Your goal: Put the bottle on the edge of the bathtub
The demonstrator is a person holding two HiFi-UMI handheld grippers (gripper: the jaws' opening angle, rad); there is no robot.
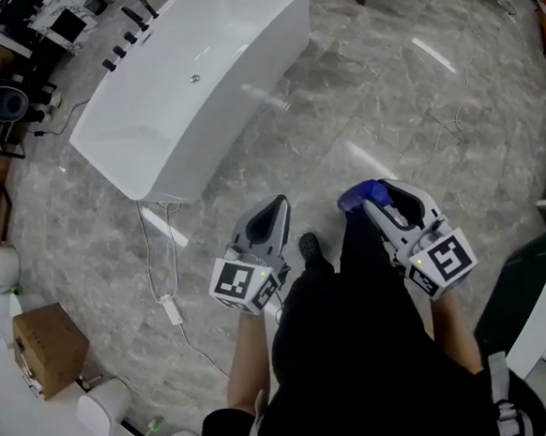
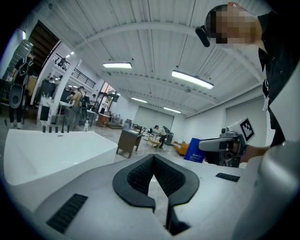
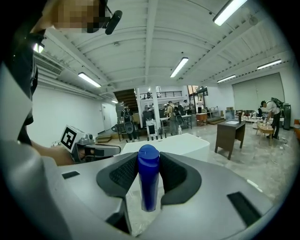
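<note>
**Bottle and carrying gripper.** The bottle is clamped between the two jaws of the right gripper, which is raised over the floor. It rests on nothing but the dark ribbed pads. It is a slim cylinder of uniform opaque blue with a rounded blue cap and no legible label. In the right gripper view its long axis stands upright, cap uppermost and crosswise to the jaws' reach. About the upper half lies between the pads, and the lower body hangs below them. In the head view only a blue end shows at the jaw tips.

**Governing relation.** The bathtub lies ahead and to the left of the bottle, well apart across bare marble floor. Its long axis runs diagonally away toward the upper right of the head view. The near long rim faces the person, and dark fittings line the far rim. The placement therefore appears to call for a forward-left carry, keeping the bottle upright over that near rim.

**Other gripper.** The left gripper is the nearer to the tub. Its jaws meet at the tips, with nothing between them.
</note>
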